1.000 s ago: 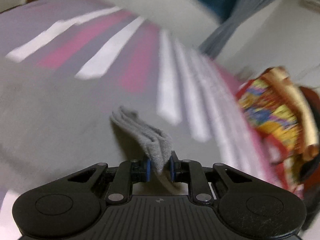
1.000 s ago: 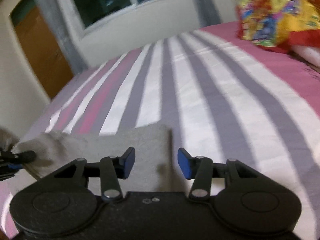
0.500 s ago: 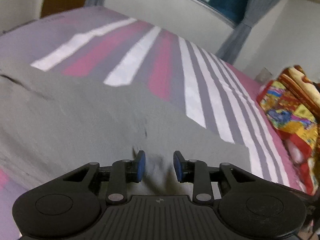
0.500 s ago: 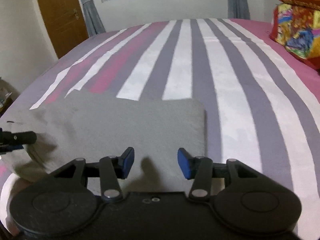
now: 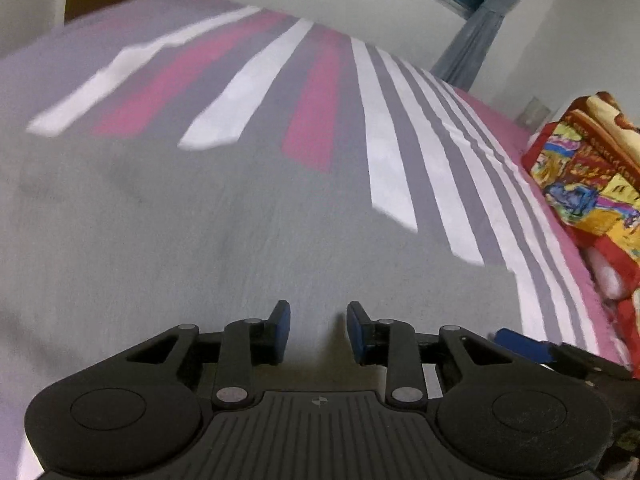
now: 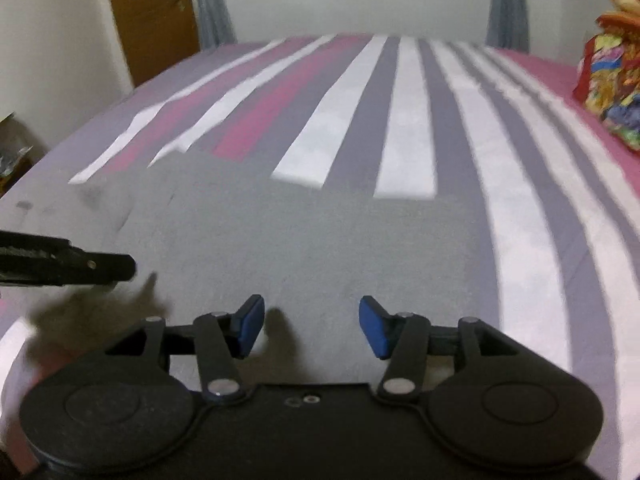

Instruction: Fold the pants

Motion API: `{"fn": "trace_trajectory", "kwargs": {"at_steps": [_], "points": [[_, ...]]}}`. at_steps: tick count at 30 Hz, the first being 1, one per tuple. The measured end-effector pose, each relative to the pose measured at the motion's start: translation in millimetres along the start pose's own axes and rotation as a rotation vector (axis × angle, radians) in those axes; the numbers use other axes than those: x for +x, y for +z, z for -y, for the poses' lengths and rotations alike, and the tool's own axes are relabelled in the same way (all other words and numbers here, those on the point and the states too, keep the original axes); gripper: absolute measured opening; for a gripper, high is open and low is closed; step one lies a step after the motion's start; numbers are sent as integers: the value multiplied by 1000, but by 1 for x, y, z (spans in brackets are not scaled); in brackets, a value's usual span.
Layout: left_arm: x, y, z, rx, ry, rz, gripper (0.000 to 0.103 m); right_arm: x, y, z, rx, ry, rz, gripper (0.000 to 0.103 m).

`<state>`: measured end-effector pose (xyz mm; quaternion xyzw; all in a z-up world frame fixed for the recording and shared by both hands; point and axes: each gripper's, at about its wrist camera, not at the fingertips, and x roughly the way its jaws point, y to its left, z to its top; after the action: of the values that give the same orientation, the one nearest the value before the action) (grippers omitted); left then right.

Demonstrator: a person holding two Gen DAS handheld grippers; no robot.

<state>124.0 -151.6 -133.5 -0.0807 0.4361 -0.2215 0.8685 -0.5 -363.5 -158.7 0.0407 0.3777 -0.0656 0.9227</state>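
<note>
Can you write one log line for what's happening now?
pants: flat on bed | left hand-held gripper: open, empty | right hand-held gripper: open, empty | both over pants

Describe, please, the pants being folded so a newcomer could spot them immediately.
Look at the bed with the pink, white and grey striped sheet. The pants lie flat on its near end, under both open grippers. Unlike the sheet, they are plain grey, unstriped.

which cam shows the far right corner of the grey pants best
The right wrist view: the grey pants show their far edge and square right corner against the striped bedspread. In the left wrist view the pants fill the foreground, and that corner is less distinct.
</note>
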Motion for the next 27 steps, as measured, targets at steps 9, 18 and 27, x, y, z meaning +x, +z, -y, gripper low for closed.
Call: {"fn": "trace_trajectory", "kwargs": {"at_steps": [9, 18, 27], "points": [[45, 13, 8, 59, 48, -39, 30, 46, 12, 17, 11, -63, -46, 61], [20, -13, 19, 139, 87, -24, 30, 22, -7, -9, -28, -35, -36, 61], [-10, -36, 8, 147, 75, -21, 30, 7, -23, -30, -57, -23, -51, 63]]}}
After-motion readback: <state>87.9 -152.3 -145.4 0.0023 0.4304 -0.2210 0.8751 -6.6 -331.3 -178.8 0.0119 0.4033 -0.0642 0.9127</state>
